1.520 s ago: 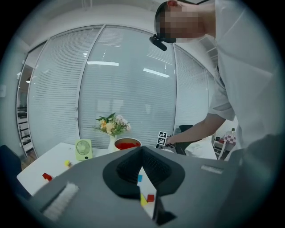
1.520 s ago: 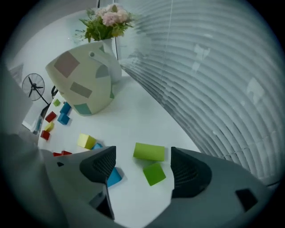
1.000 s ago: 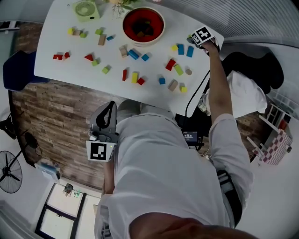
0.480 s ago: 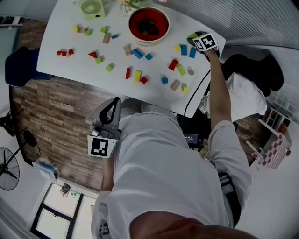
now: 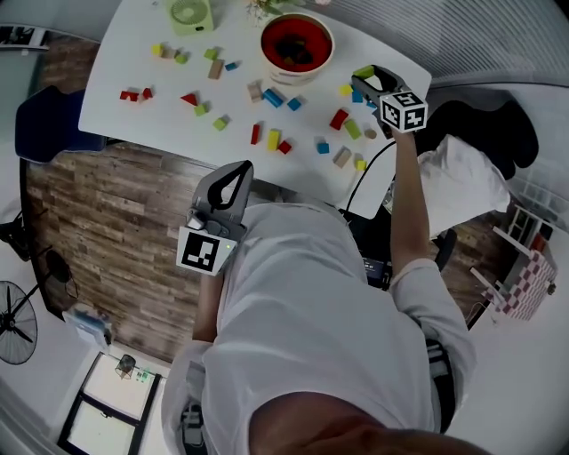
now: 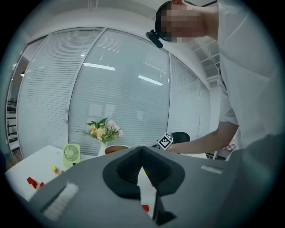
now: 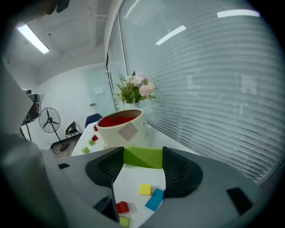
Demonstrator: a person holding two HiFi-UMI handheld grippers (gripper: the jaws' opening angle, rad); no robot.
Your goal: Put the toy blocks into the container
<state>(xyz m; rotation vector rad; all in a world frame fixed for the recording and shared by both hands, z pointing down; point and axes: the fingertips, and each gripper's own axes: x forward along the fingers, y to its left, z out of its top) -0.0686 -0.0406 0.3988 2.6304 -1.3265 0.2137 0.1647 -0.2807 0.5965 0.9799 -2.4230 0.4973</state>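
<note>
Fingers [image 7: 180, 171] of the right gripper [image 7: 142, 161] have just been closing and now pinch a green block [image 7: 141, 156] squarely between their pads, the block bridging the gap near the tips. Under it, through the gap, a yellow block [image 7: 144, 189], a blue block [image 7: 154, 199] and a red block [image 7: 122, 207] lie on the white tabletop [image 5: 164, 120], so the green one looks lifted clear of the surface. Straight ahead of it stands the container [image 7: 122, 127], a cream bowl with a red inside, near but not yet under the block.

Over at the left gripper [image 6: 142, 153] the fingers are pressed together with nothing between them. In the head view it hangs by the person's waist, off the near edge of the tabletop and well apart from every block.

Further out, the head view shows the bowl at the far side of the tabletop with a few dark pieces already inside, though what they are is hard to tell. Many blocks lie scattered across the tabletop: a cluster near the right gripper, more in front of the bowl, and others well away toward the left end near a small green fan [image 5: 189, 13].

By my reading the task is in its early part. One block is in hand and must be carried over the rim, and most of the pile is left to gather.
</note>
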